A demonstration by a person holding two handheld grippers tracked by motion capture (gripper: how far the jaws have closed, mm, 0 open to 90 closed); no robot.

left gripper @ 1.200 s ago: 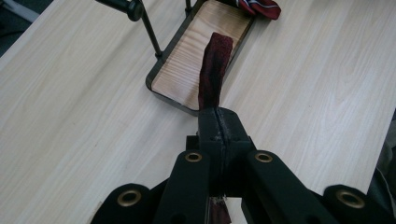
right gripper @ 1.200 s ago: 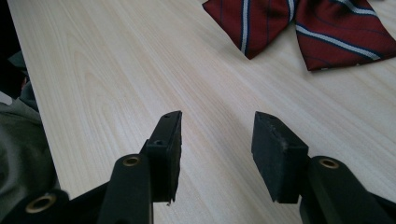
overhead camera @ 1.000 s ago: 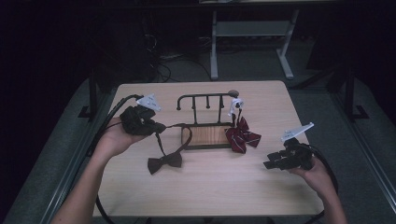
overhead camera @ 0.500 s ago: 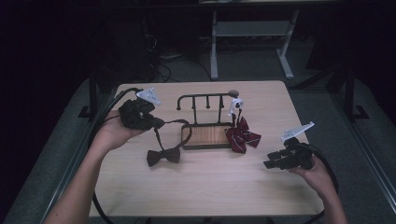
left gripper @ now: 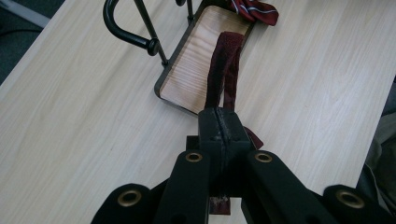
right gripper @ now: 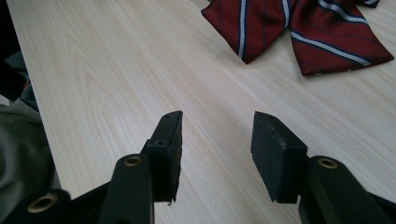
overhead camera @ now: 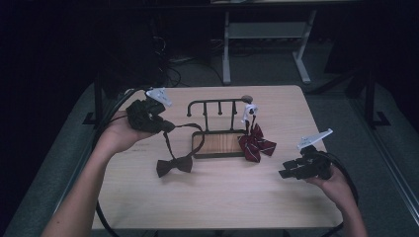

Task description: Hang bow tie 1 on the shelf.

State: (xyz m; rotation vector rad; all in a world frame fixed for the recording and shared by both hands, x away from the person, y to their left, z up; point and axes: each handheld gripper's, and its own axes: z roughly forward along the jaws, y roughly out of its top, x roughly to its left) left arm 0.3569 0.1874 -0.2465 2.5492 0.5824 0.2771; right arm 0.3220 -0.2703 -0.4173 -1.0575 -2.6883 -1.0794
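a: looking at the left first. left claw [overhead camera: 165, 126] clamping tight on the strap [left gripper: 224, 70] of the dark bow tie [overhead camera: 174, 166], pads pressed together with the band doubled between them. lifting that strap above the table [overhead camera: 222, 197], just left of the black metal rack [overhead camera: 217, 106].

b: and the bow itself?

a: lying low near the front left corner of the rack's wooden base [overhead camera: 217, 143], either hanging or resting on the table, hard to tell which. strap arching up from it to the claw.

b: moving right, then.

a: striped red bow tie [overhead camera: 257, 145] sitting at the right end of the rack, spilling onto the table, with a white tag [overhead camera: 248, 112] above it on the rail. farther right, right claw [overhead camera: 285, 173] idling low over the table, jaws parted with nothing between them, pointing toward the striped tie but well apart from it.

b: so which step?

a: probably carrying the dark tie to the rack for hanging, going by the raised strap. not yet on the rail.

b: next move calling for?

a: likely raising the strap higher, sliding the loop over a free peg or the curved end, keeping it from snagging. maybe bringing the right claw in for spreading the loop.
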